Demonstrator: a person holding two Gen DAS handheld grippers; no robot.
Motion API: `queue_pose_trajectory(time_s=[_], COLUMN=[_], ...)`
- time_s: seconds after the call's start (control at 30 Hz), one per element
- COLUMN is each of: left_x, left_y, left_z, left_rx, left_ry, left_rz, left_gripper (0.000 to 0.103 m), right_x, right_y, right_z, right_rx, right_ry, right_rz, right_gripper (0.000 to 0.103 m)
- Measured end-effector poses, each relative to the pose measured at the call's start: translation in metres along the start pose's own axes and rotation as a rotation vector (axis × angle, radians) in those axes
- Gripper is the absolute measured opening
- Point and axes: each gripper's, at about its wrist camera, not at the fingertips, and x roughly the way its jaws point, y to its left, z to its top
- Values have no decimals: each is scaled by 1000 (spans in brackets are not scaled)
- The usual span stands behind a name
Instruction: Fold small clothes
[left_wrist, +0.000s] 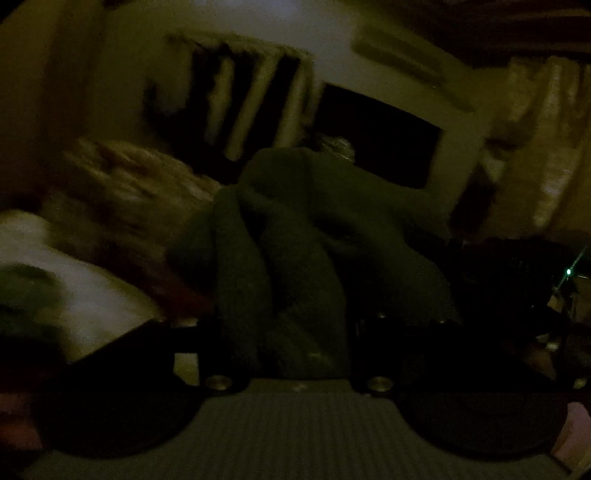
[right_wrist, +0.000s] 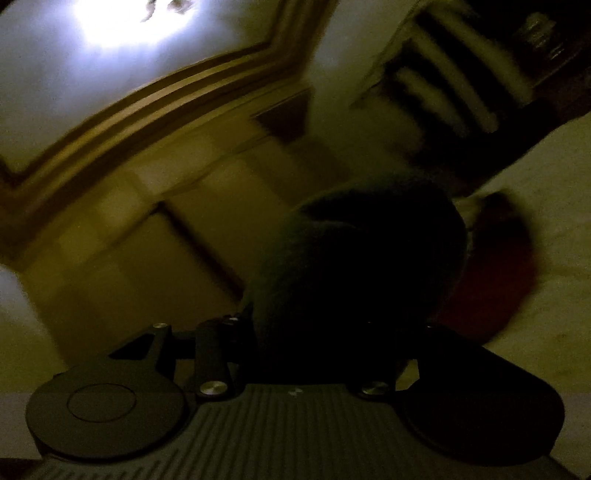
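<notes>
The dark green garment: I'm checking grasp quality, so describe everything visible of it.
The dark green fleecy garment looks soft, thick and bunched into deep folds. It rises lifted between the left gripper fingers, and a rounded bulge of it sits in the right gripper. Dim, blurred frames hide its shape and edges.

Left wrist view text: none readable, too dark and blurred.
Right wrist view text: none readable, dim and smeared.

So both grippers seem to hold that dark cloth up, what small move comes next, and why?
Probably lower the dark cloth onto a flat surface: it bunches between the left gripper and the right gripper, which points toward the ceiling.
</notes>
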Motion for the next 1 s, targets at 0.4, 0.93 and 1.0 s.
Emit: queue_pose_trajectory(time_s=[0.4,0.93,1.0], left_x=[-162,-122,-128], left_y=[112,167,166], left_z=[-30,-85,-82], left_rx=[-177,-197,-183], left_ry=[-133,-112,-116], left_rz=[462,624,634], left_gripper=[49,103,103], right_x=[220,280,270], right_y=[82,68,70], right_z=[-64,-130,-128], right_rx=[83,-120,-132], right_ry=[297,368,351], right_rz=[341,105,105], right_gripper=[75,103,103])
